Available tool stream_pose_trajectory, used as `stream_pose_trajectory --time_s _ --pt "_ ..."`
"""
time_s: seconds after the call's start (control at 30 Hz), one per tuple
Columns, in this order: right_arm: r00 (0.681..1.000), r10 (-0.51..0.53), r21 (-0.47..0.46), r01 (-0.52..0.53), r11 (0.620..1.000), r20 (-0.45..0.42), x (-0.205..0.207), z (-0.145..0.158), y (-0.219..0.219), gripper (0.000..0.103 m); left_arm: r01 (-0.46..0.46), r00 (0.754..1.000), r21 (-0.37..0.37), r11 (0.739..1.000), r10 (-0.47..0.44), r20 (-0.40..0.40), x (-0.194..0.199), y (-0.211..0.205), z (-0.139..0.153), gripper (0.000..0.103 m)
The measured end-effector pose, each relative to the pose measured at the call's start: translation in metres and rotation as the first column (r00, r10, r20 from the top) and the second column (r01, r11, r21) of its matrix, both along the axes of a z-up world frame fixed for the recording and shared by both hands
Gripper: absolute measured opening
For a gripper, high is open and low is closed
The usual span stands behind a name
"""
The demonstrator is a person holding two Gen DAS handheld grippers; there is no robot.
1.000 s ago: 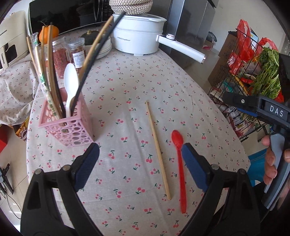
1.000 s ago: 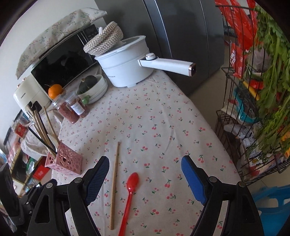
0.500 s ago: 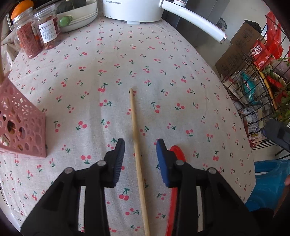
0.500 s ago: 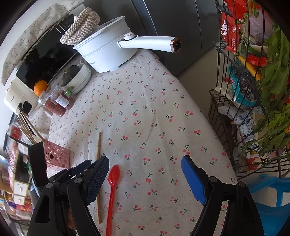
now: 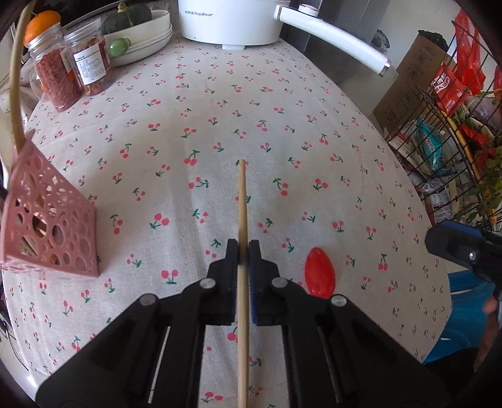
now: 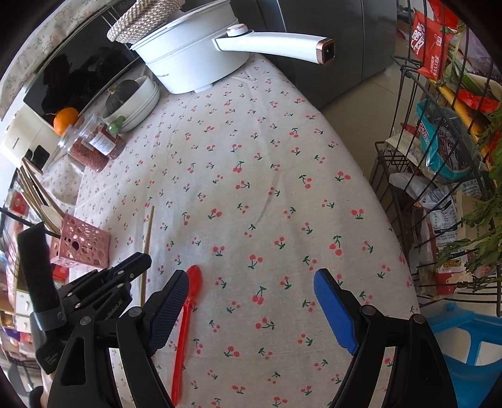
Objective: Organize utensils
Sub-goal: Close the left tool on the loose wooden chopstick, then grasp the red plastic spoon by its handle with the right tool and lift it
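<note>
A wooden chopstick [image 5: 241,194] lies on the cherry-print tablecloth, and my left gripper [image 5: 243,248] is shut on its middle, pads pressing both sides. To its right rests a red plastic spoon [image 5: 320,276]. A pink perforated utensil holder [image 5: 50,226] with several chopsticks and spoons stands at the left. In the right wrist view my right gripper [image 6: 251,279] hangs open above the cloth; the red spoon [image 6: 185,314] lies by its left finger, not between pads. There the left gripper [image 6: 138,262] sits on the chopstick [image 6: 148,232] beside the pink holder [image 6: 81,244].
A white electric pot [image 5: 232,22] with a long handle stands at the far edge, beside stacked plates [image 5: 138,34] and two jars [image 5: 72,72]. A wire rack [image 6: 439,157] of groceries and a blue stool [image 6: 464,345] stand off the table's right edge.
My left gripper came down over the chopstick and closed from wide open onto it. My right gripper sank lower toward the red spoon, still open.
</note>
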State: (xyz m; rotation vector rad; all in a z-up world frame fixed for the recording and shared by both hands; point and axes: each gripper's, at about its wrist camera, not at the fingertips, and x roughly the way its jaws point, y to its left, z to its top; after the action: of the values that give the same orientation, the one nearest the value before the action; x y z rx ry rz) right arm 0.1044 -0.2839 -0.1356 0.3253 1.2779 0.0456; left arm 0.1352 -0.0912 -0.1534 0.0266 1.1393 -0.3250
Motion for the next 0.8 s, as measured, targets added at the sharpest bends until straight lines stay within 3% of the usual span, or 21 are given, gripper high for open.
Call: stream_pose_trajectory --time_s 0.37,0.43,0.57,0.8 --pt "0.995 0.078 0.051 -0.075 0.996 -0.055 0.001 -0.014 0.029 0.083 0.093 0.983 -0.059 0.994 -0.082 0.166 -0.057 0.036 0.064 0.007" --pt "0.992 0.105 0.064 -0.100 0.993 -0.074 0.002 -0.021 0.039 0.083 0.094 0.975 -0.057 0.994 -0.081 0.207 -0.068 0.044 0.067 0.007" --pt "0.979 0.159 0.054 -0.153 0.987 -0.125 0.003 -0.039 0.062 0.082 0.102 0.974 -0.088 0.991 -0.081 0.213 -0.074 0.054 0.070 0.007" --pt "0.962 0.224 -0.056 -0.235 0.970 -0.157 0.010 -0.057 0.095 0.068 0.088 0.973 -0.074 0.993 -0.070 0.221 -0.080 0.068 0.069 0.007"
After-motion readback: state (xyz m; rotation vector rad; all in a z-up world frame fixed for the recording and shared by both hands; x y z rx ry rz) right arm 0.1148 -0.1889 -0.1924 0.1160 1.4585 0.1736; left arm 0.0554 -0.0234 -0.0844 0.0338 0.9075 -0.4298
